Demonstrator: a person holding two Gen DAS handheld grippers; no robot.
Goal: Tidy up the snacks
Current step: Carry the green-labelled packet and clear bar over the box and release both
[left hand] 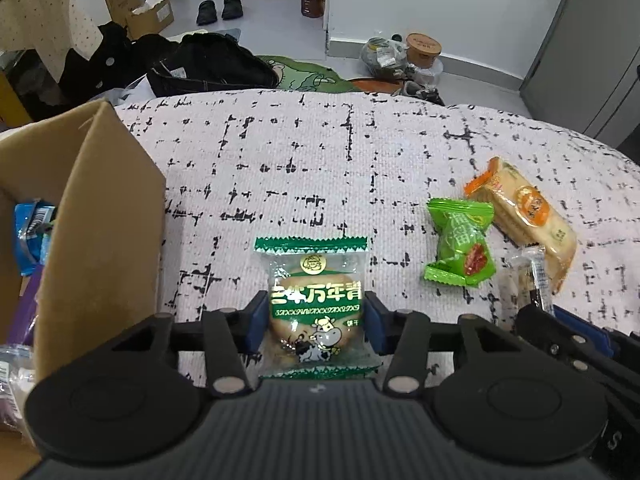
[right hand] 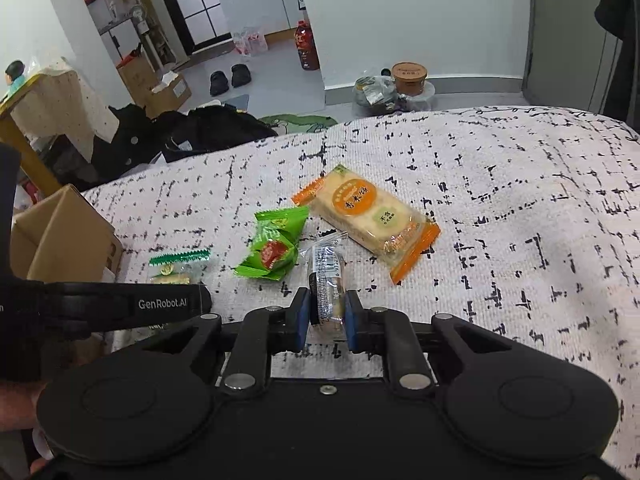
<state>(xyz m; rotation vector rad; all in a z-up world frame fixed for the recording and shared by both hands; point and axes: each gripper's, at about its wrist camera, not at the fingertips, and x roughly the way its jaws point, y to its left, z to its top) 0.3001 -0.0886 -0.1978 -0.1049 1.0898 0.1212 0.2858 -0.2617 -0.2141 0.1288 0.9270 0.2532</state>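
Each claw pinches a snack off the bed, likely for the cardboard box [left hand: 100, 216] left of them: left claw [left hand: 316, 320] the green biscuit packet [left hand: 316, 304], right claw [right hand: 327, 314] the clear-wrapped roll [right hand: 326, 280]

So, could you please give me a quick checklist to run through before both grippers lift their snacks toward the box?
1. Left gripper closed on the green cow biscuit pack: ok, pads at both sides.
2. Right gripper closed on the clear-wrapped snack: ok, squeezed between the pads.
3. Cardboard box open and beside the left gripper: ok.
4. Room left in the box: cannot tell, only a few packets show.
5. Green candy packet clear of the right gripper: ok.
6. Orange rice cracker pack lying apart: ok.
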